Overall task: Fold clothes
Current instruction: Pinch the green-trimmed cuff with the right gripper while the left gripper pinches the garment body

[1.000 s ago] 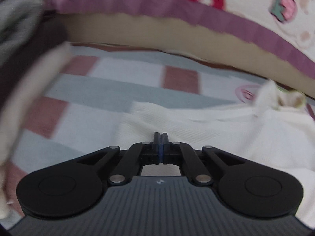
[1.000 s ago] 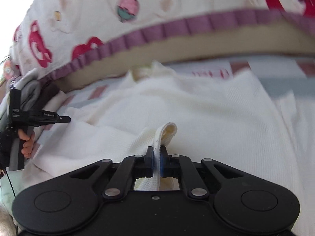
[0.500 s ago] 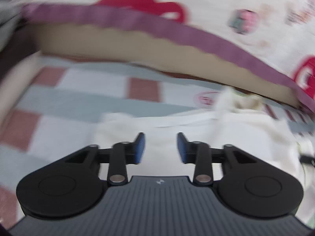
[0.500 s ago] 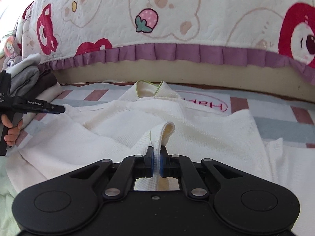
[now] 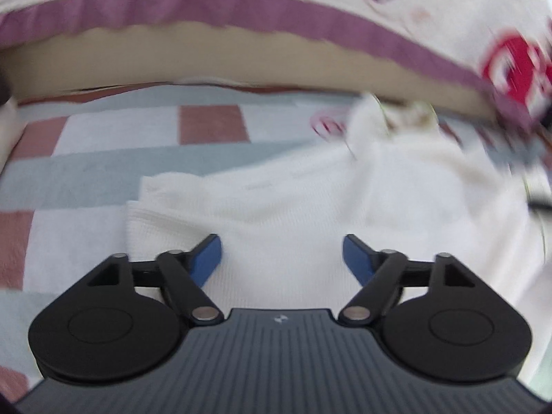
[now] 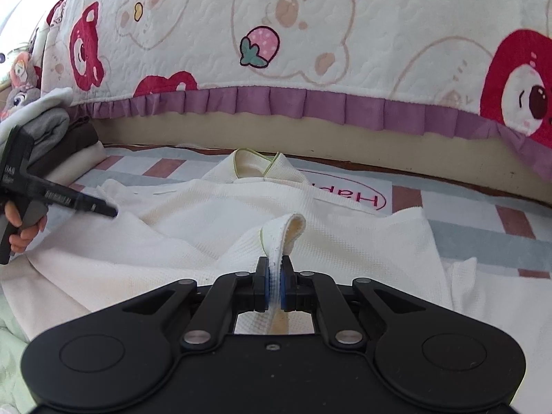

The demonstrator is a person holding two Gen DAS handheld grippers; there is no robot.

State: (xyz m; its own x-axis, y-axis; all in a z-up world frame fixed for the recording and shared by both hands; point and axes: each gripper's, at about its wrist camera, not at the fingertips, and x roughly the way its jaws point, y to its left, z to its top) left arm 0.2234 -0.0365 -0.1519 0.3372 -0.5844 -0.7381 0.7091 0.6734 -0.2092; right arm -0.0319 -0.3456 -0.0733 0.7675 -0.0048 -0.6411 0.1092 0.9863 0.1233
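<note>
A: The left gripper (image 5: 281,258) has just been opening, hovering empty over the white garment (image 6: 214,227) lying on the checked mat (image 5: 114,158).

B: The right gripper (image 6: 274,284) is pinching a hem loop; pulling alone risks dragging everything crooked.

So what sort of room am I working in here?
Most likely a bedroom or a child's room: the white garment lies on a checked mat beside a bed with a cartoon-bear quilt, and folded clothes are stacked at the left.
</note>
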